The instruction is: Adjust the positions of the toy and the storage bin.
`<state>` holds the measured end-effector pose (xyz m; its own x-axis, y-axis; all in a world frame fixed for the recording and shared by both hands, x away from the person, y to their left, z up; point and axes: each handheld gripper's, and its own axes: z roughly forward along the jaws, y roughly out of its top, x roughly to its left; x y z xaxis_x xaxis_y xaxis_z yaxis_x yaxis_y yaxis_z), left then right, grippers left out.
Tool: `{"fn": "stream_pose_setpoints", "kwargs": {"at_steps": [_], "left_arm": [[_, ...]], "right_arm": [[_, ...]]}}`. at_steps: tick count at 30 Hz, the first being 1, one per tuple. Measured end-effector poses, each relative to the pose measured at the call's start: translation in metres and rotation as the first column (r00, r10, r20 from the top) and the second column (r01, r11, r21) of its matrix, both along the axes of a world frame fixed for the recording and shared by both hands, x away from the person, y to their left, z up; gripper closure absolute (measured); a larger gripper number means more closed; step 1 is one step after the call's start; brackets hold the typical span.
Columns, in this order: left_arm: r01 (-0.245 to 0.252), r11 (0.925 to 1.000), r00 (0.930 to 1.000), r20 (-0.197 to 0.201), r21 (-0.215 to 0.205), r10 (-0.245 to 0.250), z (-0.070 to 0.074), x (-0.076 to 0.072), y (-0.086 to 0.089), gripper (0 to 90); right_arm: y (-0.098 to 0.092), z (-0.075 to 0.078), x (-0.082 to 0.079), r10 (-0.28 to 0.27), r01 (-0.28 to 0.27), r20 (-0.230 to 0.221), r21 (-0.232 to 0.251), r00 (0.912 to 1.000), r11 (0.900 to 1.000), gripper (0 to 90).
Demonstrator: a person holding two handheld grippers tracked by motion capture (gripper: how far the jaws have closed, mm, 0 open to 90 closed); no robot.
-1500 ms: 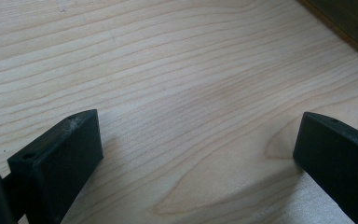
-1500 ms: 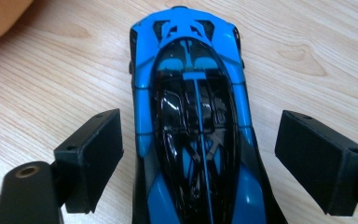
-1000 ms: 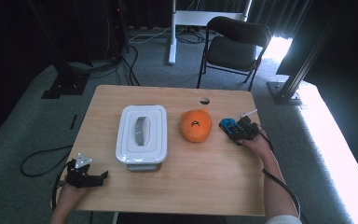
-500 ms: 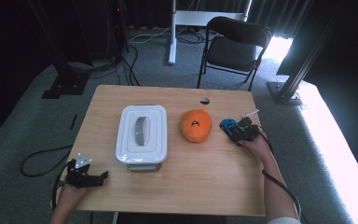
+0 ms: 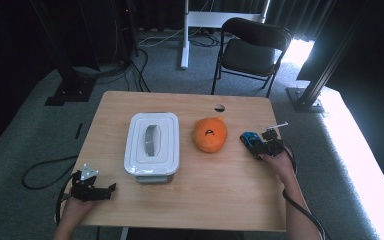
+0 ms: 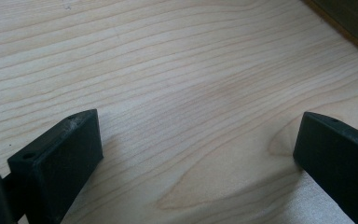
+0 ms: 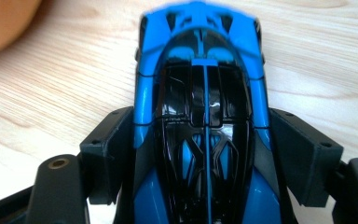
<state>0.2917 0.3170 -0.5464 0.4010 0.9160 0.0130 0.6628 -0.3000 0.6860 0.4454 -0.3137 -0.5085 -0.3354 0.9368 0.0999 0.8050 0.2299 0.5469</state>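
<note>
Gripping a blue toy car (image 7: 200, 116) by its flanks, the right tool (image 7: 200, 158) has its jaws pressed on both sides of the body after closing in over the last moment. The right gripper view shows the car's glossy black roof, the blue nose pointing away and an orange edge at the upper left. From above, that edge proves to be a round orange toy (image 5: 210, 134), just left of the car (image 5: 250, 140) and not touching it. The car sits near the right edge of the tabletop (image 5: 205, 200). The right hand (image 5: 275, 157) reaches in from the near right, forearm angled toward the centre. The left tool (image 5: 92, 187) rests at the near left corner, its jaws spread wide over bare wood. A white lidded box (image 5: 152, 145) stands left of the orange toy.
</note>
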Motion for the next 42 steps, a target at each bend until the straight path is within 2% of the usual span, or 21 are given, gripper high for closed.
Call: {"fn": "stream_pose_setpoints", "kwargs": {"at_steps": [5, 6, 9, 11, 13, 16, 21, 24, 27, 29, 33, 35, 37, 40, 42], "left_arm": [[0.0, 1.0, 1.0, 0.0, 0.0, 0.0, 0.0, 0.0, 0.0, 1.5], [0.0, 1.0, 1.0, 0.0, 0.0, 0.0, 0.0, 0.0, 0.0, 1.5], [0.0, 1.0, 1.0, 0.0, 0.0, 0.0, 0.0, 0.0, 0.0, 1.5], [0.0, 1.0, 1.0, 0.0, 0.0, 0.0, 0.0, 0.0, 0.0, 1.5], [0.0, 1.0, 1.0, 0.0, 0.0, 0.0, 0.0, 0.0, 0.0, 1.5], [0.0, 1.0, 1.0, 0.0, 0.0, 0.0, 0.0, 0.0, 0.0, 1.5], [0.0, 1.0, 1.0, 0.0, 0.0, 0.0, 0.0, 0.0, 0.0, 1.5], [0.0, 1.0, 1.0, 0.0, 0.0, 0.0, 0.0, 0.0, 0.0, 1.5], [0.0, 1.0, 1.0, 0.0, 0.0, 0.0, 0.0, 0.0, 0.0, 1.5], [0.0, 1.0, 1.0, 0.0, 0.0, 0.0, 0.0, 0.0, 0.0, 1.5], [0.0, 1.0, 1.0, 0.0, 0.0, 0.0, 0.0, 0.0, 0.0, 1.5], [0.0, 1.0, 1.0, 0.0, 0.0, 0.0, 0.0, 0.0, 0.0, 1.5], [-0.001, 1.0, 1.0, 0.001, 0.0, 0.001, 0.0, 0.0, 0.0, 1.5], [-0.002, 1.0, 1.0, 0.001, -0.001, 0.002, 0.0, 0.0, 0.0, 1.5], [-0.002, 1.0, 1.0, 0.001, -0.001, 0.002, 0.0, 0.0, 0.0, 1.5]], "right_arm": [[-0.001, 0.001, -0.02, -0.066, 0.066, 0.003, -0.017, 0.9978, 0.998, 26.3], [-0.001, 0.001, -0.02, -0.066, 0.066, 0.003, -0.017, 0.9978, 0.998, 26.3], [-0.002, 0.003, -0.04, -0.103, 0.103, 0.014, -0.002, 0.9946, 0.995, 26.3], [-0.003, 0.004, -0.051, -0.115, 0.114, 0.012, 0.03, 0.9933, 0.993, 26.3], [-0.003, 0.004, -0.061, -0.117, 0.116, 0.031, 0.024, 0.9926, 0.993, 26.3], [-0.003, 0.006, -0.075, -0.113, 0.111, 0.051, 0.029, 0.9923, 0.993, 26.3], [0.001, 0.009, -0.099, -0.091, 0.093, 0.086, -0.027, 0.9921, 0.995, 26.3], [-0.002, 0.008, -0.111, -0.095, 0.096, 0.081, -0.009, 0.9921, 0.995, 26.3], [-0.004, 0.005, -0.121, -0.075, 0.076, 0.075, -0.003, 0.9944, 0.997, 26.3], [-0.002, 0.003, -0.129, -0.058, 0.06, 0.073, -0.03, 0.9956, 0.998, 26.3], [0.001, 0.003, -0.144, -0.02, 0.022, 0.075, -0.014, 0.997, 1.0, 26.3], [0.005, -0.001, -0.149, 0.011, -0.008, 0.072, -0.049, 0.9973, 0.999, 26.3], [0.007, -0.007, -0.151, 0.019, -0.016, 0.057, -0.062, 0.9982, 0.998, 26.2], [0.006, -0.016, -0.153, 0.021, -0.018, 0.053, -0.053, 0.9984, 0.998, 26.0], [0.005, -0.017, -0.154, 0.014, -0.012, 0.055, -0.041, 0.9984, 0.999, 25.8]]}}
